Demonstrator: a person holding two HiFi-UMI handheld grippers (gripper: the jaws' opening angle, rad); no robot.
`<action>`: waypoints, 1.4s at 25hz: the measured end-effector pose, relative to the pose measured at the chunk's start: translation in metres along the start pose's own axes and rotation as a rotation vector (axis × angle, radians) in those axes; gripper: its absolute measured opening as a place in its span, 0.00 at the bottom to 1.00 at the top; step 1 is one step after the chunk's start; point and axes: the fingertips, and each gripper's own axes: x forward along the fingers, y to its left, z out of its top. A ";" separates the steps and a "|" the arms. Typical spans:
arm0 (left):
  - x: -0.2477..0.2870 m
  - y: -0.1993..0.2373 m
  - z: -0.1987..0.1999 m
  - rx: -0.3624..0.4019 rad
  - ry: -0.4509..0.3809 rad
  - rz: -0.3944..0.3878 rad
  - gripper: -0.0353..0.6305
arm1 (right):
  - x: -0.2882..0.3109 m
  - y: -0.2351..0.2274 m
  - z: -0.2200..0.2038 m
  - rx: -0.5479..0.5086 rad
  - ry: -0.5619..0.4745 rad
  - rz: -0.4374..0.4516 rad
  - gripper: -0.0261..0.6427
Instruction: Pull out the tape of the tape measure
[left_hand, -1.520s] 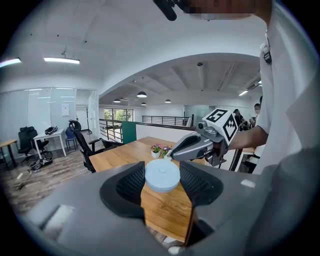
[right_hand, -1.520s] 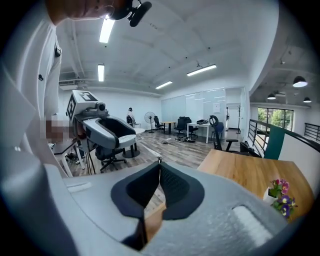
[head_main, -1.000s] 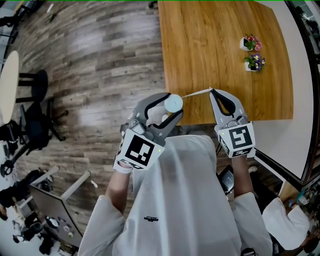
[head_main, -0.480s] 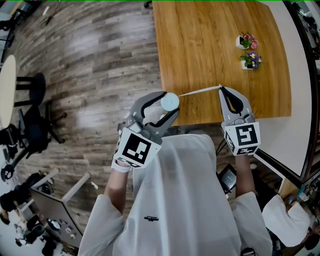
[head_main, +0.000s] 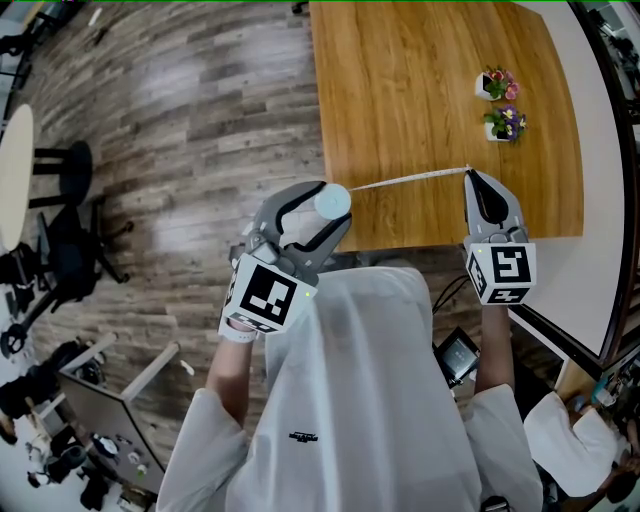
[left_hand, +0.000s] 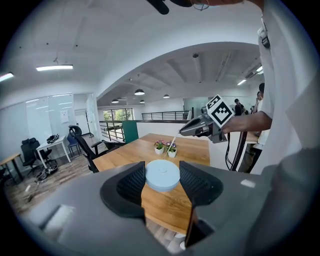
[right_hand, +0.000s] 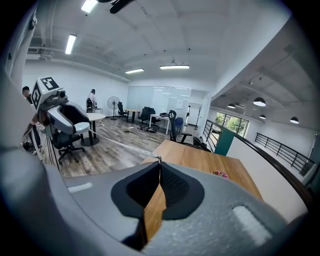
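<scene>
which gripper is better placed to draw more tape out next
Right. The right gripper is shut on the tape end, ready to draw away; the left gripper grips the round case, so it likely serves best as the anchor.

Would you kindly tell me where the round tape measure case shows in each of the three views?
Head view: the tape measure case is at centre, in the left gripper tongs, at the wooden table corner.
Left gripper view: the case is at centre, between the tongs.
Right gripper view: the case is small, at the left, at the far end of the tape.
Shared landmark: the flower pots.
</scene>
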 end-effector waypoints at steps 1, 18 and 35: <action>0.000 0.000 -0.001 -0.004 0.001 0.002 0.41 | 0.000 -0.004 -0.001 0.005 0.002 -0.014 0.05; 0.000 0.024 -0.015 -0.042 0.006 0.029 0.41 | -0.001 -0.055 -0.032 0.091 0.067 -0.146 0.05; -0.013 0.043 -0.035 -0.065 0.043 0.058 0.41 | -0.019 -0.122 -0.055 0.116 0.123 -0.298 0.05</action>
